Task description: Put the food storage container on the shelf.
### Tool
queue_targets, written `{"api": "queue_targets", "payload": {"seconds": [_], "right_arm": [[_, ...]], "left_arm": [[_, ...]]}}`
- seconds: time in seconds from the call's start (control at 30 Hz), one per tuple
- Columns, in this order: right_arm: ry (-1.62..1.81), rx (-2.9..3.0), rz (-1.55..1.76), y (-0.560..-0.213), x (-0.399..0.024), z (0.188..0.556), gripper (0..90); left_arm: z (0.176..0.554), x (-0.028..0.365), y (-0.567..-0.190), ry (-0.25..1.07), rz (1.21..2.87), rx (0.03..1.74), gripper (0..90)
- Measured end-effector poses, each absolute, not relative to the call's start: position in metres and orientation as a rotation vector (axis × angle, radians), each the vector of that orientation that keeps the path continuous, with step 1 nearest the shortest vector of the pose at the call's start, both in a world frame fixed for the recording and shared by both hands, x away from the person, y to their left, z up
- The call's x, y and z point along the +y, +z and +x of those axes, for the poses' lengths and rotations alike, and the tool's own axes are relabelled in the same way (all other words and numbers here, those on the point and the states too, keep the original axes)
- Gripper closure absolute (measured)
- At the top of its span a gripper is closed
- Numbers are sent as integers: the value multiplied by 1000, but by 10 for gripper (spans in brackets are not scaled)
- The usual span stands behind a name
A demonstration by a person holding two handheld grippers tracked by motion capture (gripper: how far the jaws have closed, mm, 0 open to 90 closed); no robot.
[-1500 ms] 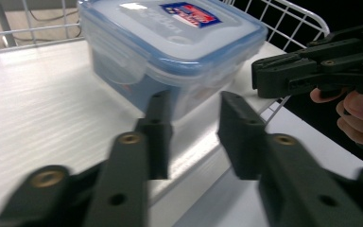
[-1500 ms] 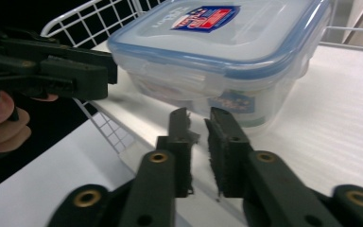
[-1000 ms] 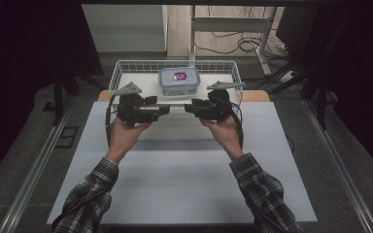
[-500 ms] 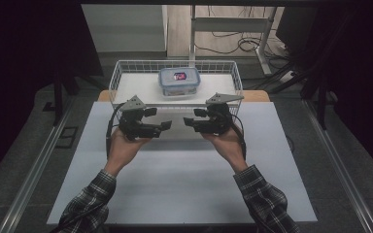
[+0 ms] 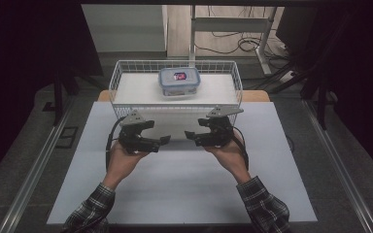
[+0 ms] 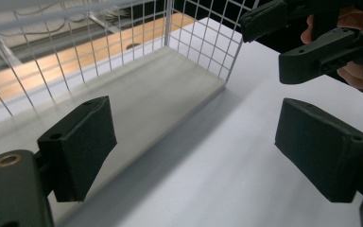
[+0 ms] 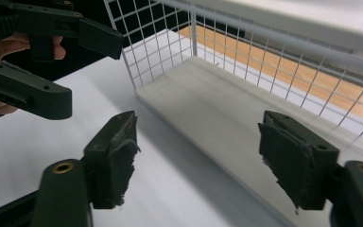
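Container: we see the lidded container (image 5: 179, 81) inside the white wire basket (image 5: 121, 82) at the far side of the table (image 5: 184, 184), near the basket's middle and well apart from both grippers.
Look: clear, boxy tub with rounded corners, a bluish lid and a red-and-blue label on top; too small for us to read.
Left gripper: our left gripper (image 5: 161, 141) hangs in front of the basket with jaws wide and nothing between them; they have just been opening.
Right gripper: our right gripper (image 5: 189, 135) faces it, tips near each other, jaws also wide and empty, likewise just opening.
Basket wall: the wire front stands between us and the container.
Risk one: we judge that a low, straight reach could catch a jaw on the wire and shove the basket.
Risk two: our tips sit close, so moving inward together could knock them.
Risk three: the smooth lid may slip if we pinch it off-centre.
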State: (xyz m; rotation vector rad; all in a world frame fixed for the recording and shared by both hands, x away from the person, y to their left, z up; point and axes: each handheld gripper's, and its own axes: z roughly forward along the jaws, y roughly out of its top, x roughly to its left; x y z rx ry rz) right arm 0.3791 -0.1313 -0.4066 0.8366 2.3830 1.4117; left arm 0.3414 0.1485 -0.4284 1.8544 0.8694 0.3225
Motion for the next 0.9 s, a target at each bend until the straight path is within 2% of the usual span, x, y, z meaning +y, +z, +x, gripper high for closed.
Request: {"api": "queue_targets", "payload": {"seconds": [0.57, 0.9], "right_arm": [[1326, 2407, 834, -442, -139, 372, 75], [1294, 2408, 807, -451, -144, 359, 34]], "left_arm": [[326, 154, -467, 273, 1839, 895, 80], [315, 145, -478, 298, 1881, 868, 43]]}}
